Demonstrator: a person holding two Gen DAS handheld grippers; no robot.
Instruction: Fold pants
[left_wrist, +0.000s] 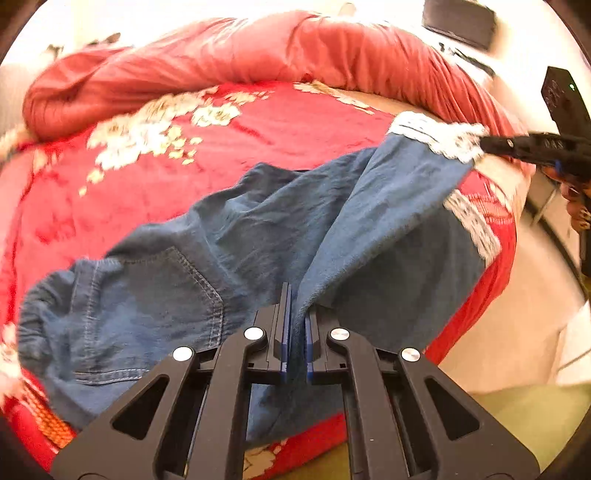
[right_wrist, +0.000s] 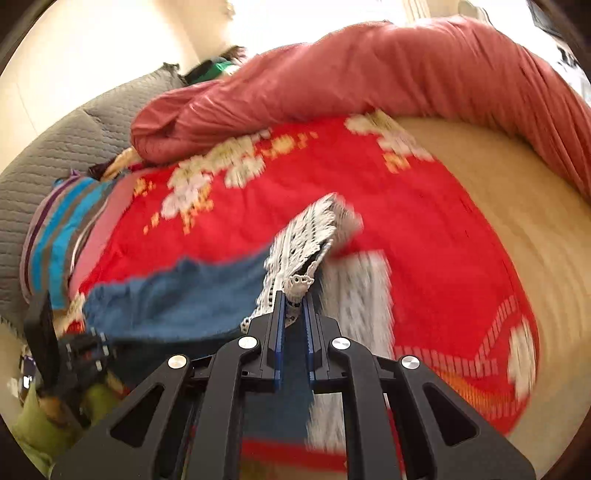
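Blue denim pants (left_wrist: 229, 236) with white lace cuffs (left_wrist: 436, 136) lie on a red flowered bedspread (left_wrist: 258, 125); the waist and back pocket (left_wrist: 155, 295) are at the left. My left gripper (left_wrist: 297, 325) is shut on a fold of one pant leg near the bed's front edge. My right gripper (right_wrist: 294, 317) is shut on a lace cuff (right_wrist: 303, 251) and holds that leg end lifted; it shows at the right of the left wrist view (left_wrist: 484, 144). The blue leg (right_wrist: 177, 299) stretches left in the right wrist view, toward the left gripper (right_wrist: 86, 350).
A rolled pink-red duvet (left_wrist: 258, 51) lies along the far side of the bed. A bare beige mattress (right_wrist: 498, 206) shows at the right. Striped cloth (right_wrist: 55, 229) and a grey quilted headboard (right_wrist: 55, 147) are at the left. Floor (left_wrist: 517, 332) lies beyond the bed's right edge.
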